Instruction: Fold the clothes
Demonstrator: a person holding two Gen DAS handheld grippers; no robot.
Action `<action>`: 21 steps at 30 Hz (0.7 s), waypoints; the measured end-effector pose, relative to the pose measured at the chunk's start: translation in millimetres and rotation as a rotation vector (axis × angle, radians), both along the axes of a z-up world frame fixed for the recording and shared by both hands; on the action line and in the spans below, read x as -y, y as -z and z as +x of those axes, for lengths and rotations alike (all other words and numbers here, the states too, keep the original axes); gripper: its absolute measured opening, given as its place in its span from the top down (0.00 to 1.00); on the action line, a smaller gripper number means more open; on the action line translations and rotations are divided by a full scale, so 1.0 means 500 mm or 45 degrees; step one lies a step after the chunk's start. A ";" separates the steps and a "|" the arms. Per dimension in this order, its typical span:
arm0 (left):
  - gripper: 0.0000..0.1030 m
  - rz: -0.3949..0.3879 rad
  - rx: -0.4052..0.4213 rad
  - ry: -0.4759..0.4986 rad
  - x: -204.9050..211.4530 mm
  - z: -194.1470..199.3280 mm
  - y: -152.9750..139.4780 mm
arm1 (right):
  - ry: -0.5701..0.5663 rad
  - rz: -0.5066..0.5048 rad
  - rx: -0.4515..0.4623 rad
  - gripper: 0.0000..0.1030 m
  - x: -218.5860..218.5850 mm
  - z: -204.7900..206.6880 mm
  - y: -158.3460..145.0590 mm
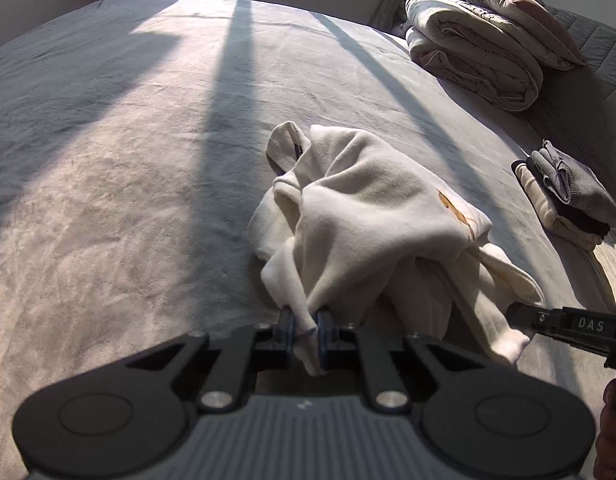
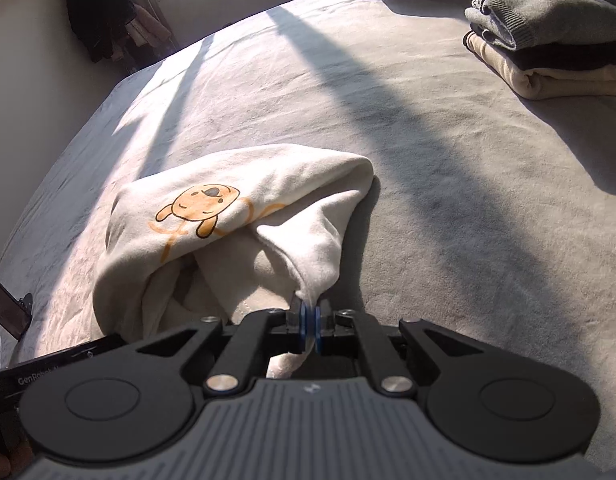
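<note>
A cream sweatshirt (image 1: 372, 208) with an orange bear print lies crumpled on the grey bed sheet (image 1: 127, 160). My left gripper (image 1: 306, 326) is shut on a bunched edge of it at the near side. My right gripper (image 1: 520, 320) enters the left wrist view from the right and pinches another edge. In the right wrist view, my right gripper (image 2: 310, 320) is shut on a fold of the sweatshirt (image 2: 235, 216), with the bear print (image 2: 203, 208) facing up. The cloth is slightly lifted between both grippers.
A stack of folded clothes (image 1: 564, 196), grey on top of dark and cream, sits at the bed's right side; it also shows in the right wrist view (image 2: 548, 40). A folded duvet and pillow (image 1: 484, 40) lie at the far right. Dark clothes (image 2: 99, 12) hang by the window.
</note>
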State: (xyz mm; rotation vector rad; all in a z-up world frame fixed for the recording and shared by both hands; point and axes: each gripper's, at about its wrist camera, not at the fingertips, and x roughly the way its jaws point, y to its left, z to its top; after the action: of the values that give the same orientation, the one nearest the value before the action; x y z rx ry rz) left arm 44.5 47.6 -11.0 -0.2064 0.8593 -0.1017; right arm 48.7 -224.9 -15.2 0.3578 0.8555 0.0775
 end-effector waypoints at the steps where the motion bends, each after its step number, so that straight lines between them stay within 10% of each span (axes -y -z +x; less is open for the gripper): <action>1: 0.90 0.014 0.032 -0.018 -0.010 -0.001 -0.010 | 0.009 -0.017 0.017 0.95 0.006 -0.004 -0.006; 11: 0.90 0.072 0.202 -0.171 -0.095 -0.009 -0.069 | 0.032 -0.072 0.074 0.95 0.067 -0.050 -0.036; 21: 0.91 0.076 0.445 -0.166 -0.110 -0.045 -0.121 | -0.368 0.064 0.067 0.95 -0.003 -0.148 -0.075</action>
State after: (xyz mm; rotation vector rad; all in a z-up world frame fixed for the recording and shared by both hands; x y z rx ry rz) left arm 22.0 102.8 49.4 -0.1813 0.4990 0.0108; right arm -25.5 -223.2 22.2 0.2758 0.8496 0.3754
